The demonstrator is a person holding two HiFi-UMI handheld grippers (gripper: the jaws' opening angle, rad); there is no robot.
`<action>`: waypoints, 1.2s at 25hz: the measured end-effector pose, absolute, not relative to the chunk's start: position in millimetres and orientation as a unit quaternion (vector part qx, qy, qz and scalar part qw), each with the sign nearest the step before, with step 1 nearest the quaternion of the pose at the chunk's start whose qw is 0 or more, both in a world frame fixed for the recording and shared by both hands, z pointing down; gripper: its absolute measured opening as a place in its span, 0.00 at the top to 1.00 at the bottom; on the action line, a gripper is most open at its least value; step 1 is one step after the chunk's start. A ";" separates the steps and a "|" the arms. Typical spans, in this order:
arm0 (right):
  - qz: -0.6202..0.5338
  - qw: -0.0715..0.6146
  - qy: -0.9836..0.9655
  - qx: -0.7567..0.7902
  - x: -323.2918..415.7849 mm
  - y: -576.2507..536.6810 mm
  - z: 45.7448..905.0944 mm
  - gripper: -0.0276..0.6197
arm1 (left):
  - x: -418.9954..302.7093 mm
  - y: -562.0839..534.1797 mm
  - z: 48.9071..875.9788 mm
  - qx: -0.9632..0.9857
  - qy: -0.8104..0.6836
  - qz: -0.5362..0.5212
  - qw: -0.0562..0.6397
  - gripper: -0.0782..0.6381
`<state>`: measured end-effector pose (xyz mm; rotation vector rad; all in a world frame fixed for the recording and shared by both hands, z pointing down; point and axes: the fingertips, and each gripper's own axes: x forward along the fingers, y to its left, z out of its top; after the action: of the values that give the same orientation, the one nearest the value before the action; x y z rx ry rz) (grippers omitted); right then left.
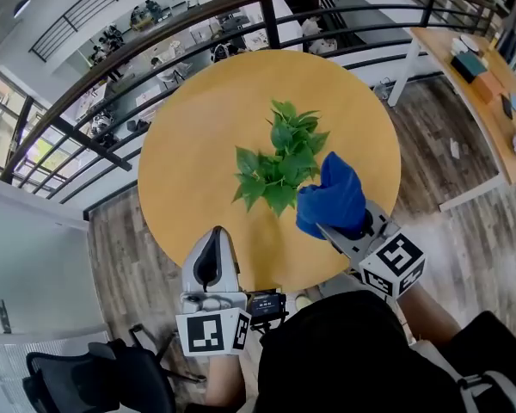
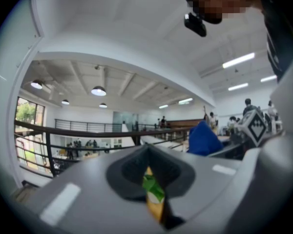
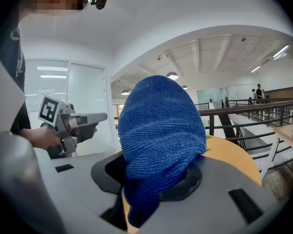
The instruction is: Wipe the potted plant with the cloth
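A small leafy green plant [image 1: 280, 157] stands in the middle of a round wooden table [image 1: 189, 170]. My right gripper [image 1: 342, 224] is shut on a bunched blue cloth [image 1: 332, 194], which hangs just right of the plant's leaves, at their near side. In the right gripper view the cloth [image 3: 158, 126] fills the jaws and hides the plant. My left gripper [image 1: 215, 237] is shut with nothing in it, at the table's near edge, well short of the plant. Through its closed jaws [image 2: 154, 189] a sliver of green leaf shows, and the cloth [image 2: 203, 139] shows to the right.
A black railing [image 1: 155, 54] curves behind the table, with a lower floor beyond it. A wooden desk [image 1: 473, 84] with items stands at the right. A black office chair [image 1: 103, 377] is at the lower left. The person's dark clothing [image 1: 353, 360] fills the bottom edge.
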<state>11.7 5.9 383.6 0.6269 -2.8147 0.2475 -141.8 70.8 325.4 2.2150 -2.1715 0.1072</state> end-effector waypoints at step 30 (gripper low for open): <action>0.107 0.125 -0.974 0.157 -0.3 -117.0 387.2 0.73 | -155.8 -33.6 323.7 0.661 -0.745 0.085 0.028 0.89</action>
<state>-0.3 -117.0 387.2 0.4577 -2.8373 0.3113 -155.8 -33.6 323.7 2.0408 -2.2991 0.2611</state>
